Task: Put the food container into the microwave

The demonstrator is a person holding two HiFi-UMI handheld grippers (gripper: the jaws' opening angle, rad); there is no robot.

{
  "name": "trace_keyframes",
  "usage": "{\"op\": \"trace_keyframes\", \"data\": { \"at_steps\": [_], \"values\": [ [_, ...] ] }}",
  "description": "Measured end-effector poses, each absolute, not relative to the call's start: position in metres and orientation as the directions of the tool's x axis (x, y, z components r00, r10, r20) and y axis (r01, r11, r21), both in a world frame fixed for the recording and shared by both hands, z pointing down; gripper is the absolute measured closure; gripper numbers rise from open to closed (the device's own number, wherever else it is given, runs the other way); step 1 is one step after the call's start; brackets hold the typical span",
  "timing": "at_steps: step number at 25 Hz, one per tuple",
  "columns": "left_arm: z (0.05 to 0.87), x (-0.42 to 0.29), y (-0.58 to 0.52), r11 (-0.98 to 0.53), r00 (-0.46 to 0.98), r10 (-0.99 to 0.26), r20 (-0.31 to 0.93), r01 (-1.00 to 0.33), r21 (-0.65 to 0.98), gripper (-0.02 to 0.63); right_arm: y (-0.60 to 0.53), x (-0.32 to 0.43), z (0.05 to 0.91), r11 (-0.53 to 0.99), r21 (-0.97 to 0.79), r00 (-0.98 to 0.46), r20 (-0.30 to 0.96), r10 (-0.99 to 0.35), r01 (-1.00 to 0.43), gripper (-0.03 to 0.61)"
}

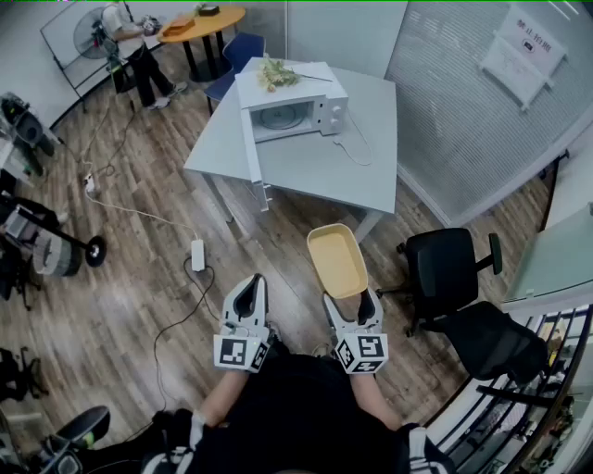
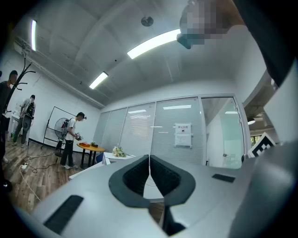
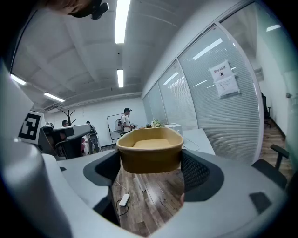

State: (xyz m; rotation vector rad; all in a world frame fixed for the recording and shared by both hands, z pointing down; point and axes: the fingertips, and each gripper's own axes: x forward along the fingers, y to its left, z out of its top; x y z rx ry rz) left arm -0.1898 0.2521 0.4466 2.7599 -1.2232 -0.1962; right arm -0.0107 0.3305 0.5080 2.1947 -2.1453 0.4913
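A tan, empty food container (image 1: 337,260) is held out in front of me, with my right gripper (image 1: 350,298) shut on its near end. In the right gripper view the container (image 3: 150,149) sits squeezed between the two dark pads (image 3: 198,172). The white microwave (image 1: 289,104) stands on the grey table (image 1: 334,167) ahead, its door (image 1: 251,139) swung wide open and the cavity showing. My left gripper (image 1: 246,298) hovers beside the right one, shut and holding nothing; its jaws (image 2: 150,173) meet tip to tip.
A bunch of flowers (image 1: 275,71) lies on top of the microwave. A black office chair (image 1: 445,267) stands to my right. Cables and a power strip (image 1: 197,254) lie on the wood floor. A person (image 1: 139,46) stands by a round orange table (image 1: 202,20) at the far left.
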Motion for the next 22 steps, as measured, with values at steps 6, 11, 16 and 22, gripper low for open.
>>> {"op": "trace_keyframes", "data": {
  "at_steps": [6,11,16,22],
  "values": [
    [0.446,-0.186,0.247,-0.67,0.668,-0.74,-0.074,-0.722,0.172,0.589,0.327,-0.009,0.512,-0.046,-0.199,-0.005,0.248,-0.969,-0.979,0.158],
    [0.445,-0.188,0.238,-0.672,0.672,-0.737,-0.071,-0.719,0.175,0.589,0.32,-0.011,0.511,-0.043,-0.194,-0.007,0.25,-0.968,-0.98,0.16],
    [0.447,-0.197,0.222,-0.676,0.677,-0.733,-0.068,-0.713,0.185,0.589,0.305,-0.016,0.512,-0.057,-0.218,0.001,0.248,-0.969,-0.974,0.158],
    [0.456,-0.209,0.192,-0.688,0.695,-0.717,-0.052,-0.694,0.211,0.589,0.279,-0.025,0.509,-0.095,-0.235,0.039,0.234,-0.972,-0.967,0.158]
  ]
}}
